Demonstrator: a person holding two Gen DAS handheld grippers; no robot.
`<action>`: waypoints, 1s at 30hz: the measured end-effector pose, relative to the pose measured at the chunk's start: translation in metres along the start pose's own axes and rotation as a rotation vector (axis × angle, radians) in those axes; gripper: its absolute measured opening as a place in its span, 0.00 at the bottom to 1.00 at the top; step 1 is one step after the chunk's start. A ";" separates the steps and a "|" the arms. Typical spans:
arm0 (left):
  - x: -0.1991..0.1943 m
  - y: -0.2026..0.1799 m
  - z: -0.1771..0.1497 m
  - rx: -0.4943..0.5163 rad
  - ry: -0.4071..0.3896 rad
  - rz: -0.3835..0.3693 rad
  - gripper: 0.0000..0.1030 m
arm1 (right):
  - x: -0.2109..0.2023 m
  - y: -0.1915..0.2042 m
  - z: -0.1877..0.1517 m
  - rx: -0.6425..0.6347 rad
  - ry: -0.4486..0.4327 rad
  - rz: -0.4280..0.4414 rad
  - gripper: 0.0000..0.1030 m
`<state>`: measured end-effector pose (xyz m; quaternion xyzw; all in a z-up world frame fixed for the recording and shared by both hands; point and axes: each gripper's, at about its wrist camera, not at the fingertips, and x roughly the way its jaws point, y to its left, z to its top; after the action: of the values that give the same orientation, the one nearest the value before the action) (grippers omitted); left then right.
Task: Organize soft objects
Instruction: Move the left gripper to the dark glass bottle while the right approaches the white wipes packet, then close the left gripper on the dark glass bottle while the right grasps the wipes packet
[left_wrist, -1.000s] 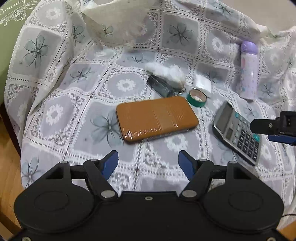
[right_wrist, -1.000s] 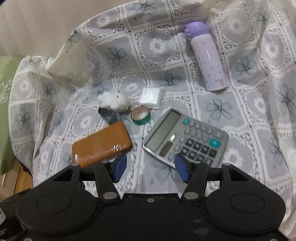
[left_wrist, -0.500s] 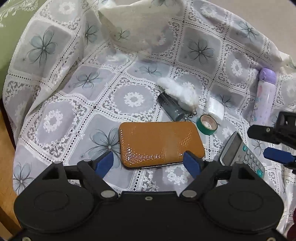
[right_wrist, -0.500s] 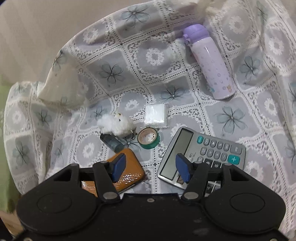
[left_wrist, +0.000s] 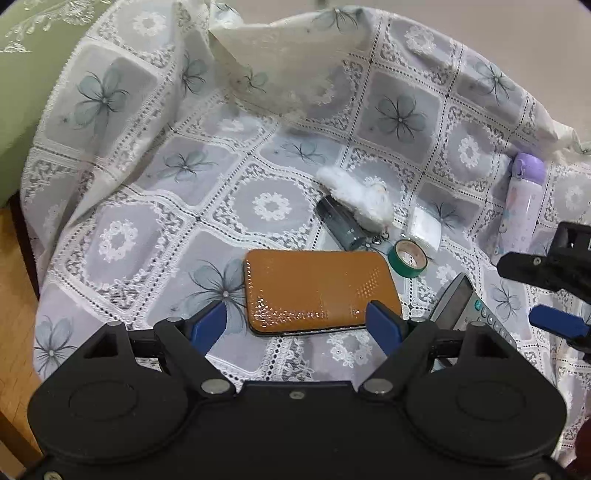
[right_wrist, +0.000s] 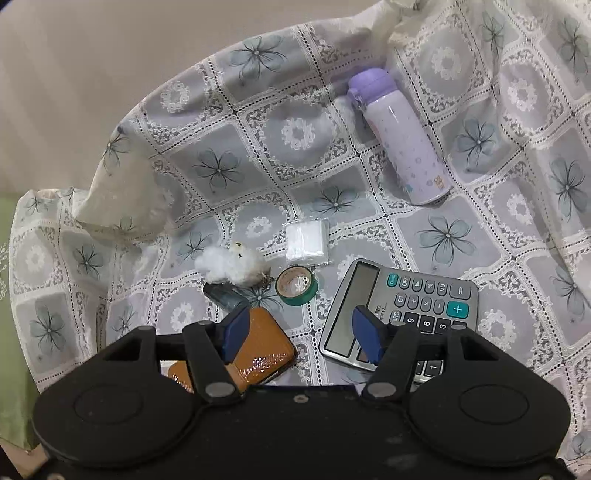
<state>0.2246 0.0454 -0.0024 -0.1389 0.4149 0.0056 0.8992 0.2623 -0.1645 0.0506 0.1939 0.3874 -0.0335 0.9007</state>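
A white fluffy plush toy (left_wrist: 360, 197) lies on the lace cloth, against a dark grey cylinder (left_wrist: 339, 225); it also shows in the right wrist view (right_wrist: 232, 265). A flat brown case (left_wrist: 319, 291) lies just ahead of my left gripper (left_wrist: 295, 325), which is open and empty, its blue pads on either side of the case's near edge. My right gripper (right_wrist: 301, 330) is open and empty, low between the case (right_wrist: 258, 354) and the calculator (right_wrist: 402, 310). A small white packet (right_wrist: 307, 242) lies beyond the green tape roll (right_wrist: 295, 286).
A purple bottle (right_wrist: 399, 147) lies at the far right. The right gripper shows at the right edge of the left wrist view (left_wrist: 546, 295). The lace cloth (left_wrist: 129, 240) is bunched up at the back. A green cushion (left_wrist: 22, 74) is at the left.
Both grippers have moved forward and down toward the items. The brown case now lies between the left pads, and the calculator partly under the right gripper.
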 end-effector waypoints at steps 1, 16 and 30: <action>-0.002 0.001 0.000 -0.001 -0.004 0.002 0.76 | -0.002 0.000 -0.003 0.004 -0.003 0.000 0.61; -0.021 -0.017 -0.016 0.159 -0.062 0.034 0.79 | -0.013 0.010 -0.016 -0.047 0.000 -0.033 0.61; 0.045 -0.012 0.024 0.355 -0.105 0.027 0.78 | 0.035 -0.023 0.009 -0.056 0.024 -0.044 0.61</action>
<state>0.2736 0.0351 -0.0180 0.0279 0.3638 -0.0483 0.9298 0.2878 -0.1863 0.0241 0.1604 0.4032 -0.0403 0.9000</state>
